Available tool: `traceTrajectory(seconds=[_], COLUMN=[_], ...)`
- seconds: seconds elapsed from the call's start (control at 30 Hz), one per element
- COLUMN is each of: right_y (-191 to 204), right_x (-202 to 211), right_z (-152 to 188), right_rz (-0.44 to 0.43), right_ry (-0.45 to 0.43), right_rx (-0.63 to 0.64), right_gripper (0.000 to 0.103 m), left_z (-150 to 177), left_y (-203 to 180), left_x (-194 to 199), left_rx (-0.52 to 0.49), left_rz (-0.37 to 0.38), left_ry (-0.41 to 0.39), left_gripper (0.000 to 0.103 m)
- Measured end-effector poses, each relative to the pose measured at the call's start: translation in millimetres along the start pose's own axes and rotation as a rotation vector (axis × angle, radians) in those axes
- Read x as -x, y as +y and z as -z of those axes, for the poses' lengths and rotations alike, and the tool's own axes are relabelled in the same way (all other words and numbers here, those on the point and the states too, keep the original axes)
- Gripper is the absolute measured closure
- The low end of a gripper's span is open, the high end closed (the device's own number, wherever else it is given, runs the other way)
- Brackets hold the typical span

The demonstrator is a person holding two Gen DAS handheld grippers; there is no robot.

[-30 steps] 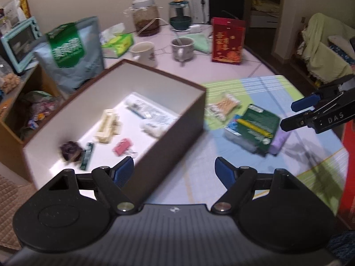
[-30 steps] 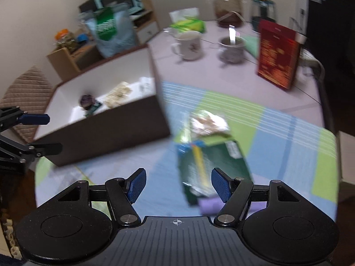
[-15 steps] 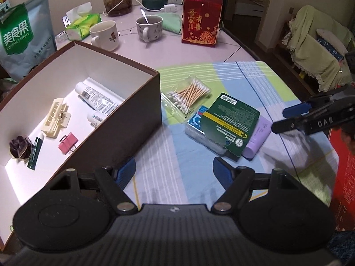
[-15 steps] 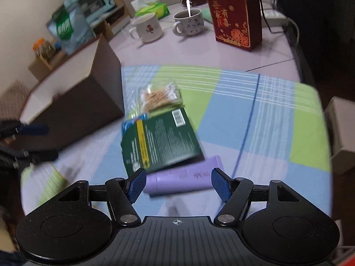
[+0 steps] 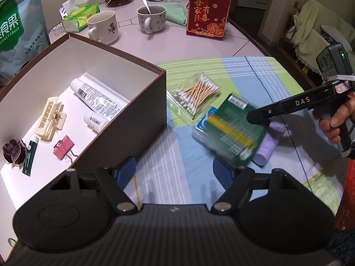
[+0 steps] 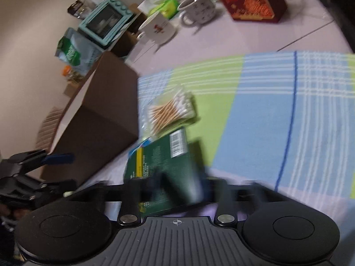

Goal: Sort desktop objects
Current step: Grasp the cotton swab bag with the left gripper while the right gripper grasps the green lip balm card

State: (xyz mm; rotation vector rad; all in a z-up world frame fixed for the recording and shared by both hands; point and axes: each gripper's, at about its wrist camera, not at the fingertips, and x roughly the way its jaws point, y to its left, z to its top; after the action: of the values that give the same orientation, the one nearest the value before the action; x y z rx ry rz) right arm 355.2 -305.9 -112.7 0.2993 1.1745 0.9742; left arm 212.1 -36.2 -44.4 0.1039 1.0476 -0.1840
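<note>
Left gripper (image 5: pixel 174 173): your fingers stand spread apart with nothing between them, above the checked cloth (image 5: pixel 261 77); the brown box (image 5: pixel 124 133) lies just ahead of your left finger.
Right gripper (image 6: pixel 177 181): your fingers straddle the near end of the green packet (image 6: pixel 164 168); motion blur hides the pads, so you cannot tell whether they are clenched on it or released.
Green packet: from the left camera it lies ahead and to the right of your left gripper, stacked on a clear pack with a blue label (image 5: pixel 203 128) and partly over a purple tube (image 5: pixel 269 141). The right gripper's tip reaches over its far right part there.
Cotton swabs (image 5: pixel 197 95): in a clear bag, just beyond the green packet, beside the box wall.
Left camera only: the box interior shows a white tube (image 5: pixel 97 100), a small white bottle (image 5: pixel 95 122), a cream hair claw (image 5: pixel 50 117), a pink binder clip (image 5: pixel 63 147), a small green tube (image 5: pixel 30 157) and a dark purple scrunchie (image 5: pixel 12 153). It also shows your hand (image 5: pixel 337 119) on the right gripper's handle.
Right camera only: the box shows its outer wall alone; a teal toaster oven (image 6: pixel 106 23) stands far beyond it.
Both cameras: two mugs (image 5: pixel 104 30) and a red carton (image 5: pixel 207 14) stand well beyond the cloth.
</note>
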Motion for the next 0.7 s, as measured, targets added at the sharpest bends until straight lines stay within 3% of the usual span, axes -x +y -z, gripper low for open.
traceTrajectory(seconds=[0.13,0.27,0.43,0.53,0.7], right_y=[13,44,68,61,32], right_x=[22,56,90,104,118], right_z=[8,26,60,79,102], right_rz=[-0.018,0.009,0.082,0.141,0.235], right_ry=[-0.039,-0.070,-0.023,-0.004,-0.050], right_rx=[0.035,0.169,0.304,0.268,0.082], right_gripper=[0.096,0.101,0.103,0.103,0.103], left_z=[-4,-13,-36,-52,-86], left_y=[-3,-11,-29,-41,-67], left_x=[-2,0,-4,-10,-41], left_rx=[-0.021,-0.077,-0.193,-0.269,-0.401], left_rz=[0.012,0.045,0.066,0.075,0.090], left_ry=[0.003,-0.008,-0.034,-0.045,-0.030], left_gripper=[0.031,0.038,0.038,0.038,0.031])
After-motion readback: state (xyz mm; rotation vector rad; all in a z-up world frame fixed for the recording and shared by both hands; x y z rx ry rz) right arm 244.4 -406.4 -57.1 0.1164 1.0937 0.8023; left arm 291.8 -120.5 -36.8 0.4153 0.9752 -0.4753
